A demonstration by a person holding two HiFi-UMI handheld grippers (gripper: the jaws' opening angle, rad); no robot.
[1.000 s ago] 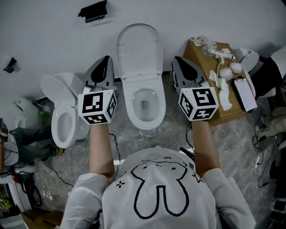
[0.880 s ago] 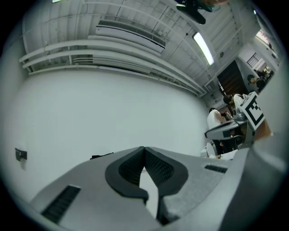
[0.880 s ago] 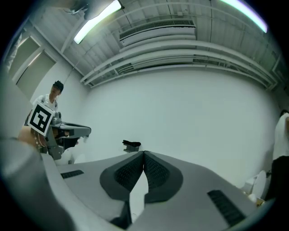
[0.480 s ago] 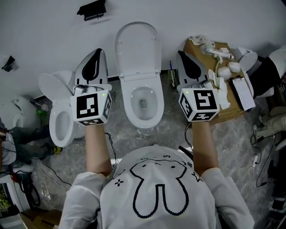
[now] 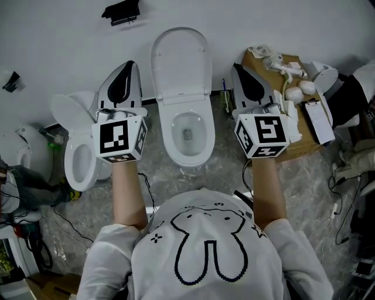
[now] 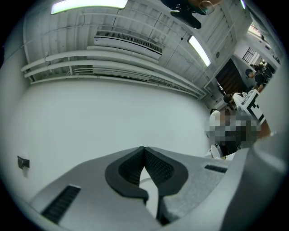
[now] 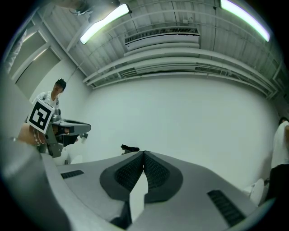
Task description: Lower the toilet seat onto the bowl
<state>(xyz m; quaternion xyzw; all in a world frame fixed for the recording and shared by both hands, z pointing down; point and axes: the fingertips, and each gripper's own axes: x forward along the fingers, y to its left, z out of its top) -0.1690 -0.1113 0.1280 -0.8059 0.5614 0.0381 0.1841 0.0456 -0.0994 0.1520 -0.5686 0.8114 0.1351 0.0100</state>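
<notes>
The white toilet stands in the middle of the head view, its seat and lid [image 5: 180,58] raised against the wall above the open bowl [image 5: 188,153]. My left gripper [image 5: 125,66] is held left of the raised seat, apart from it, jaws shut and empty. My right gripper [image 5: 239,70] hangs right of the seat, also shut with nothing in it. In the left gripper view the shut left gripper [image 6: 144,149] faces a bare white wall. The right gripper view likewise shows the right gripper [image 7: 143,154] closed, pointing at the wall and ceiling.
A second white toilet [image 5: 79,155] with its lid up stands close on the left. A cardboard box [image 5: 270,76] with white items and a clipboard sits on the right. A black device [image 5: 122,13] is fixed on the wall. Cables lie on the grey floor [image 5: 149,176].
My left gripper has moved left and forward, toward the wall, since a second ago. The right gripper has edged forward slightly. The seat has stayed raised.
</notes>
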